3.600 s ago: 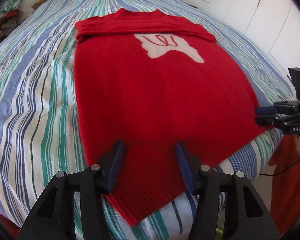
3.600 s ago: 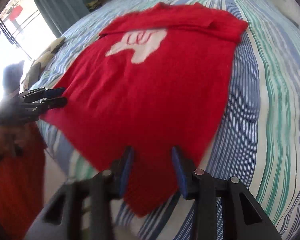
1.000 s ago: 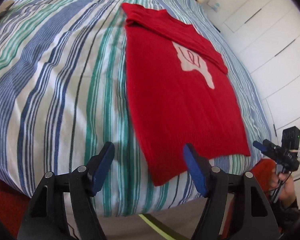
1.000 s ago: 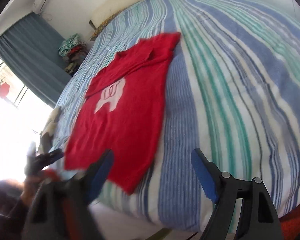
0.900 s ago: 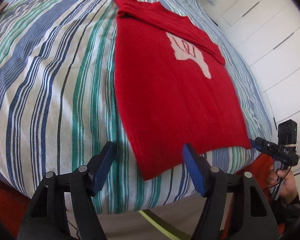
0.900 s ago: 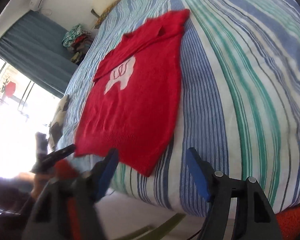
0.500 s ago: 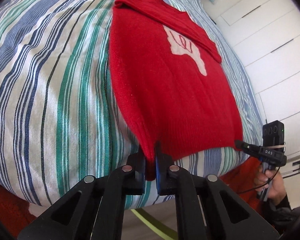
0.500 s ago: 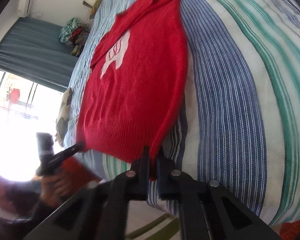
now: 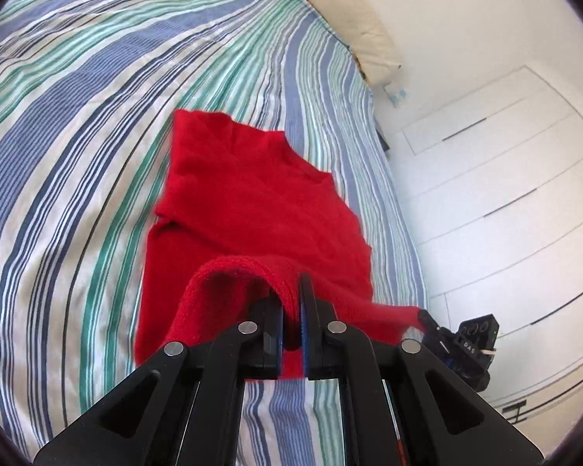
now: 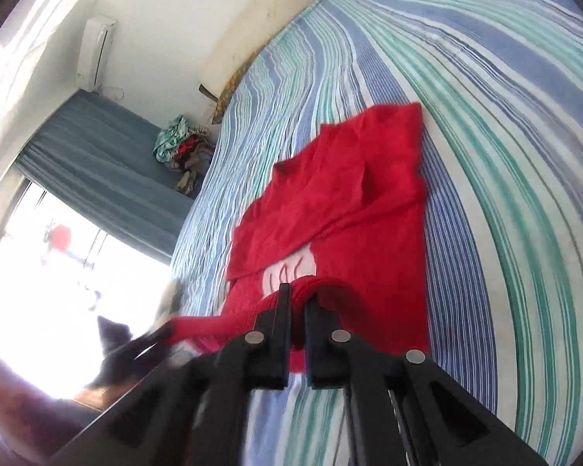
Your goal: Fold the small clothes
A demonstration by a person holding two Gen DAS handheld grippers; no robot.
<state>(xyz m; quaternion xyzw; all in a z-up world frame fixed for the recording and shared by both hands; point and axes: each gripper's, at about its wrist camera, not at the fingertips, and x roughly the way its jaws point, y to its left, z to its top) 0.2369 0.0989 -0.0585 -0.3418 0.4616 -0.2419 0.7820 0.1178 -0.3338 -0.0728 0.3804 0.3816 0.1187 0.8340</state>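
Note:
A red knit sweater [image 9: 252, 209] lies on the striped bed, its sleeves folded across the chest. Its white motif [image 10: 291, 272] shows partly in the right wrist view. My left gripper [image 9: 290, 303] is shut on one bottom hem corner, lifted off the bed. My right gripper [image 10: 298, 303] is shut on the other hem corner of the sweater [image 10: 349, 202]. The hem stretches taut between the two, raised and carried toward the collar. The right gripper also shows in the left wrist view [image 9: 427, 318], low right.
The bed [image 9: 77, 116] has a blue, green and white striped cover. White wardrobe doors [image 9: 505, 194] stand to the right. A pillow [image 9: 365, 39] lies at the head. A blue curtain [image 10: 97, 163], a bright window and a heap of clothes [image 10: 182, 147] are on the left.
Both grippers, open a second ago, closed on the bottom hem corners. They have since lifted the hem and carried it forward over the sweater's body toward the collar.

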